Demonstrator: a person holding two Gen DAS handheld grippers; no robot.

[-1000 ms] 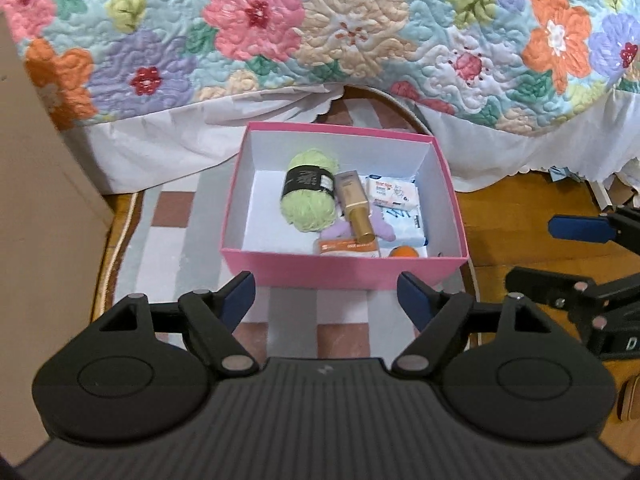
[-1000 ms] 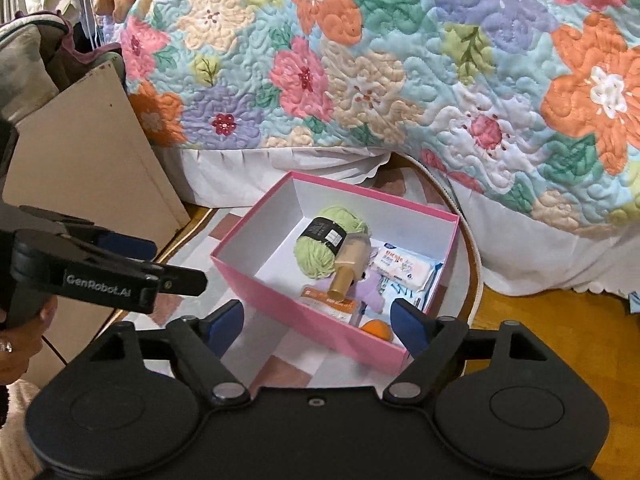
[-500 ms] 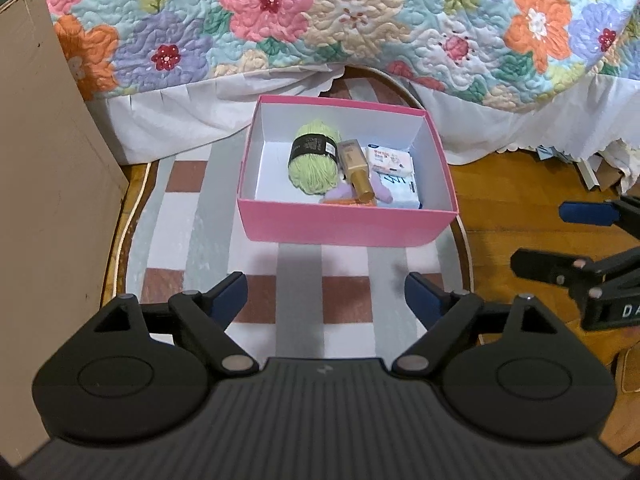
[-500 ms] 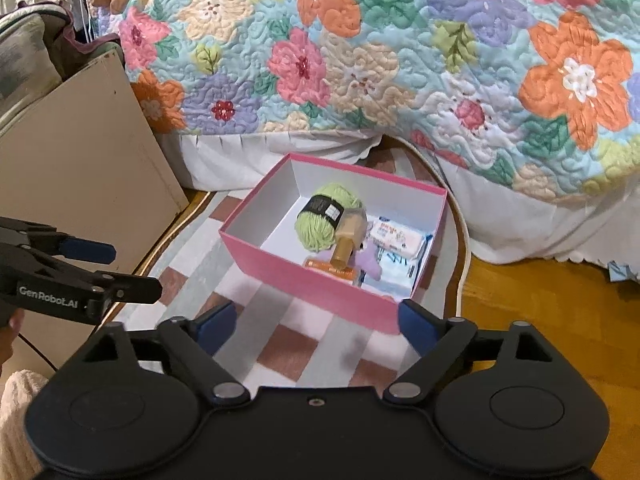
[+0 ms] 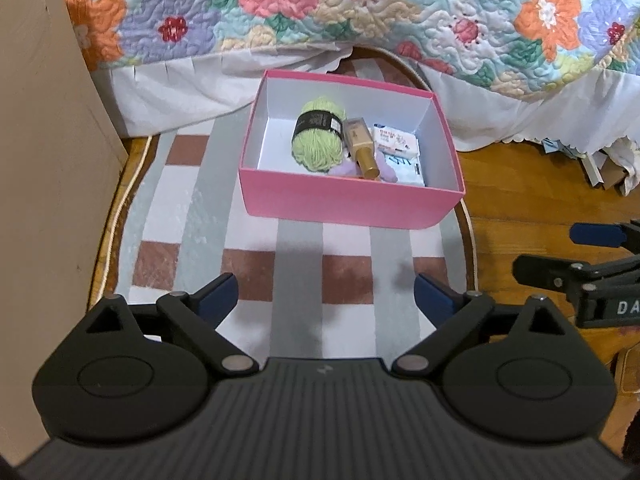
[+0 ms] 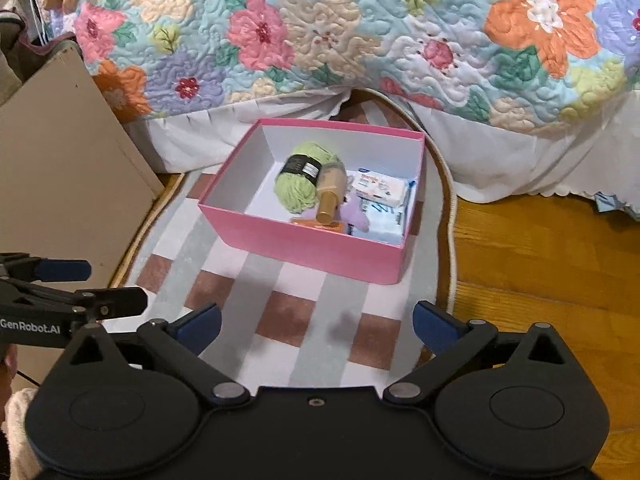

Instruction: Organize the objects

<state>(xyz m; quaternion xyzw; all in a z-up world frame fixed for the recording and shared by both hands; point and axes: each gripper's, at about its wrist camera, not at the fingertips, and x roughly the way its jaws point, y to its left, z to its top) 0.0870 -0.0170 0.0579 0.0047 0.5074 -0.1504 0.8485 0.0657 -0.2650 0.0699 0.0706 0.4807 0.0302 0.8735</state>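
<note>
Pink box of sorted items on a checked rug.
Both empty grippers, left gripper and right gripper, are held near it, jaws opening wide.

Pink box on checked rug, green yarn inside, left gripper opening, empty.

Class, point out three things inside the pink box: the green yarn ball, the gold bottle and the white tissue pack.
green yarn ball (image 5: pixel 317 148), left wrist view, on its green strands.
gold bottle (image 5: pixel 366 159), left wrist view, on its gold cap.
white tissue pack (image 6: pixel 380 188), right wrist view, on its printed top.
</note>
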